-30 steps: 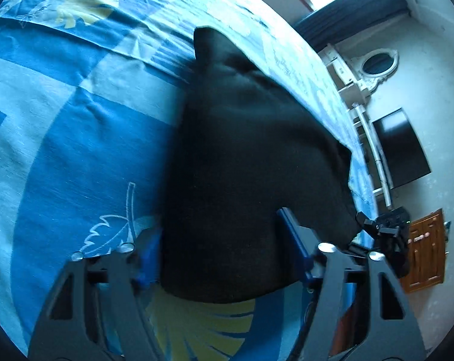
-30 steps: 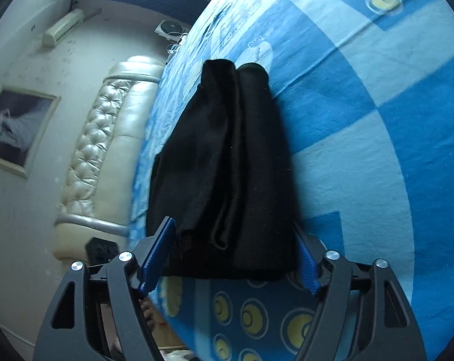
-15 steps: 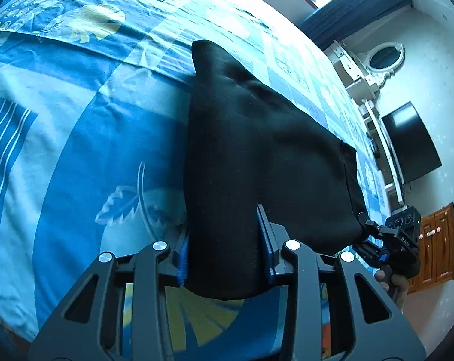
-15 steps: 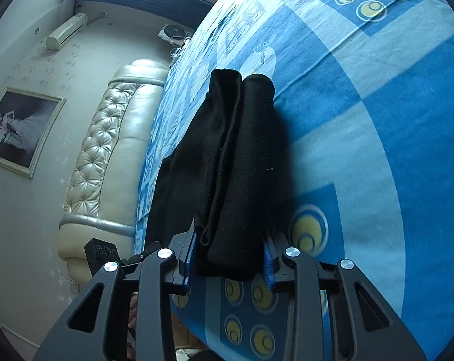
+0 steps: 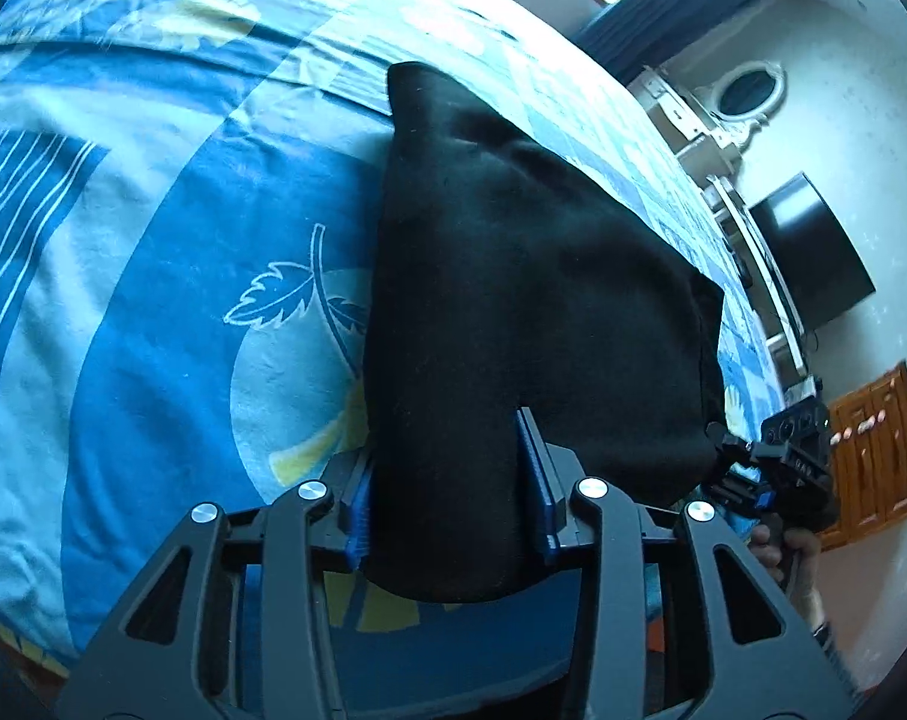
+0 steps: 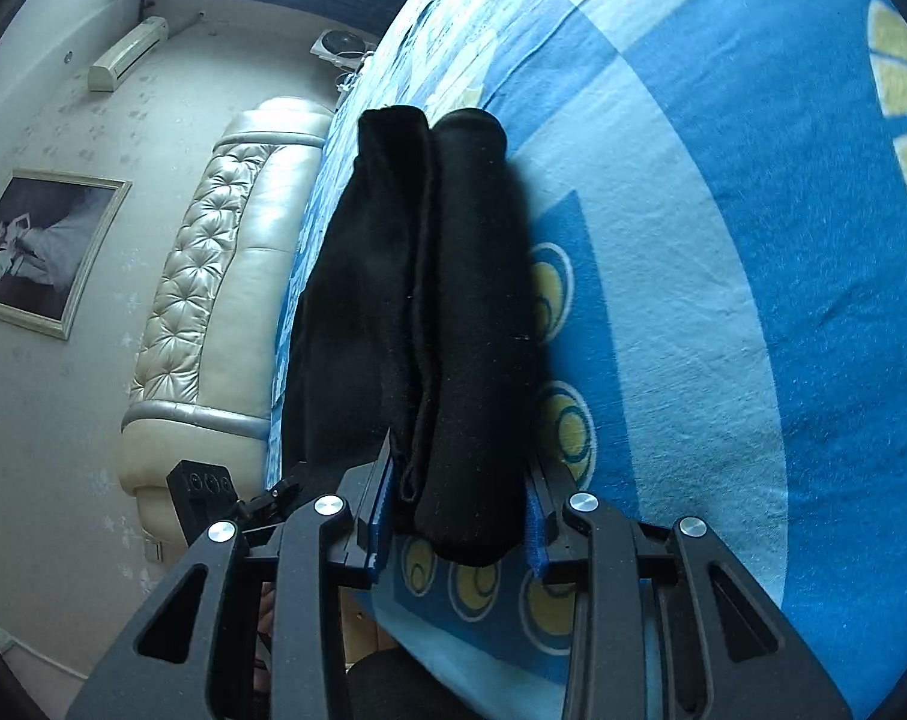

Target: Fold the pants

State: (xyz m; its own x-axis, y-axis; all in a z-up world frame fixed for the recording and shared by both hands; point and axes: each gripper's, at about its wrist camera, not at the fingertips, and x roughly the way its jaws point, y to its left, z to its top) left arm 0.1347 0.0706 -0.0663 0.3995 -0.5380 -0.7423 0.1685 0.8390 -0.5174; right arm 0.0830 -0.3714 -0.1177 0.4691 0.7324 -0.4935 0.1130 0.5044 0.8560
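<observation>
**Both grippers clamp the near end of black pants on a bed**

The pants [image 5: 531, 276] lie on a blue bedspread [image 5: 153, 324], their long axis running from bottom centre toward the upper middle of each frame, straight away from both grippers. The left gripper [image 5: 450, 498] pinches one near corner; its jaws are easing open slightly, cloth between the pads. The right gripper [image 6: 456, 516] is closed narrowly on the other corner, a thick folded stack [image 6: 441, 300]. Both hands are equally near.
</observation>
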